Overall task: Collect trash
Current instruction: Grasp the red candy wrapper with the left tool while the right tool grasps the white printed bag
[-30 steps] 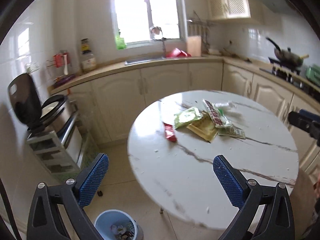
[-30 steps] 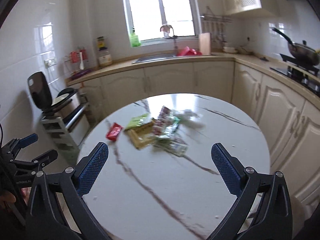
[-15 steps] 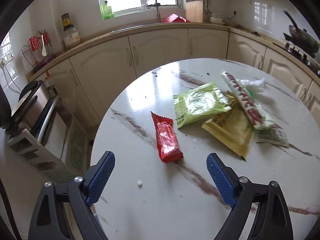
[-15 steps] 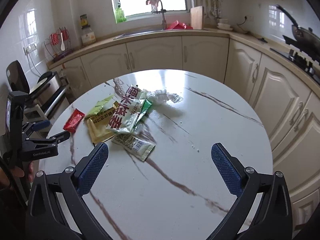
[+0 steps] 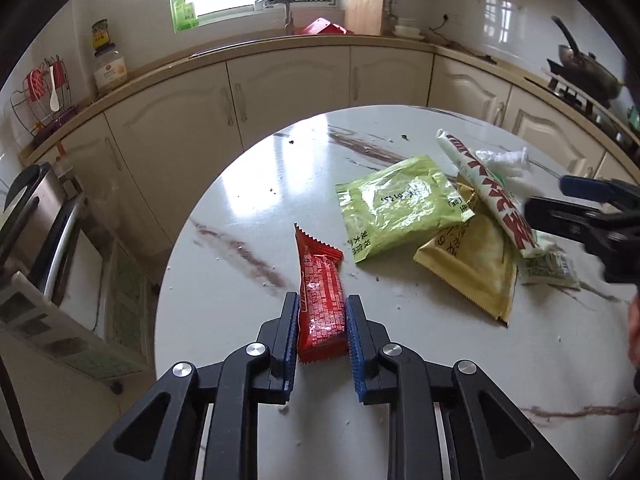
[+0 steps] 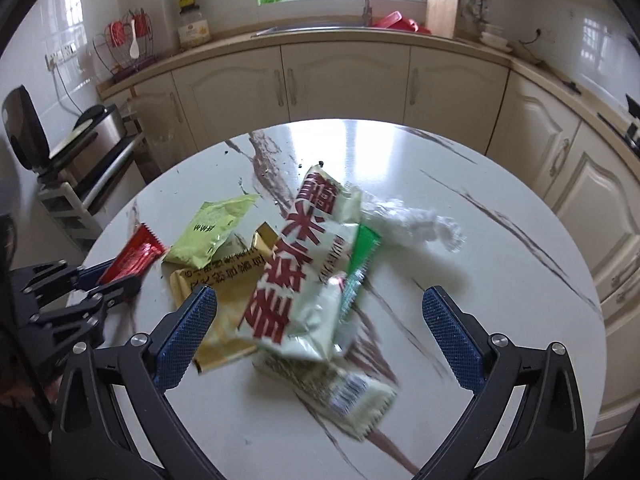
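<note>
While just closing, left jaws flank the red wrapper

Glossy marble-look table, shiny foil/plastic wrappers, wood cutting board.

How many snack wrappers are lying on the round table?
5, besides a crumpled clear plastic piece: red wrapper between the left gripper pads, green packet, yellow packet partly under it, long white wrapper on top, small pale packet nearest. More may be hidden underneath.
</note>
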The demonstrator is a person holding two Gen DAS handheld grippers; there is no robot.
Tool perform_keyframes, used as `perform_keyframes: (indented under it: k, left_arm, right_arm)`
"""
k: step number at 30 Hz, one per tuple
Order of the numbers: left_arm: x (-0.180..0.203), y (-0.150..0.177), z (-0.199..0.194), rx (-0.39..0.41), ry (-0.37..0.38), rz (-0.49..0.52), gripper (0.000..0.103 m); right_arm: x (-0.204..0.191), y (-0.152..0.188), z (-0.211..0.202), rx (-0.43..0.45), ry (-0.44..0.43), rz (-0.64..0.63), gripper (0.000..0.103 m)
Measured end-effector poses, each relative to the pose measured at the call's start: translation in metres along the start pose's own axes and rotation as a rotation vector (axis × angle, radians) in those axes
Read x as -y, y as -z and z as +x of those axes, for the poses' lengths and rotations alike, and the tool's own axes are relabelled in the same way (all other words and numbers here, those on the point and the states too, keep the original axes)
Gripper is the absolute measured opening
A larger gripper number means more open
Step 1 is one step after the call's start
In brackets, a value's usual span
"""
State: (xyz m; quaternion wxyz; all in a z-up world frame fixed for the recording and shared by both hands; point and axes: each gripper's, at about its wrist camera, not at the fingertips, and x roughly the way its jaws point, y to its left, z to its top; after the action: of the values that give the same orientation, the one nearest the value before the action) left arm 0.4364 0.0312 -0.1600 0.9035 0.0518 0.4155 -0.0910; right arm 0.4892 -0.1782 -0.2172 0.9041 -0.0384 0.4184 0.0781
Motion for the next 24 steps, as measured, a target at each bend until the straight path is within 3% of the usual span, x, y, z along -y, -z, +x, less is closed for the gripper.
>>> perform_keyframes:
  k: [4, 7, 9, 13, 14, 15, 24]
  left_arm:
    - [-0.010, 0.010, -0.012, 0.017, 0.018, -0.018, 0.017]
    - [-0.013, 0.019, -0.028, 0.031, 0.019, -0.020, 0.017]
    - [-0.011, 0.025, -0.041, 0.045, 0.021, -0.019, 0.017]
    - [-0.007, 0.036, -0.061, 0.063, 0.043, -0.011, 0.016]
    - [-0.006, 0.038, -0.066, 0.068, 0.051, -0.012, 0.016]
    - [-0.005, 0.041, -0.072, 0.072, 0.059, -0.014, 0.016]
    - [0.022, 0.063, -0.121, 0.093, 0.116, 0.007, 0.013]
  right_arm:
    - [-0.008, -0.005, 0.020, -0.031, 0.005, 0.006, 0.095]
    - [-0.011, -0.003, 0.029, -0.049, 0.014, -0.005, 0.076]
    - [-0.010, -0.001, 0.030, -0.051, 0.007, -0.006, 0.055]
    - [0.008, 0.008, 0.010, -0.019, -0.052, 0.042, 0.047]
    - [0.012, 0.010, 0.003, -0.005, -0.047, 0.041, 0.030]
    - [0.016, 0.012, -0.004, 0.005, -0.047, 0.047, 0.027]
    - [0.060, 0.043, -0.041, -0.016, -0.065, 0.118, 0.023]
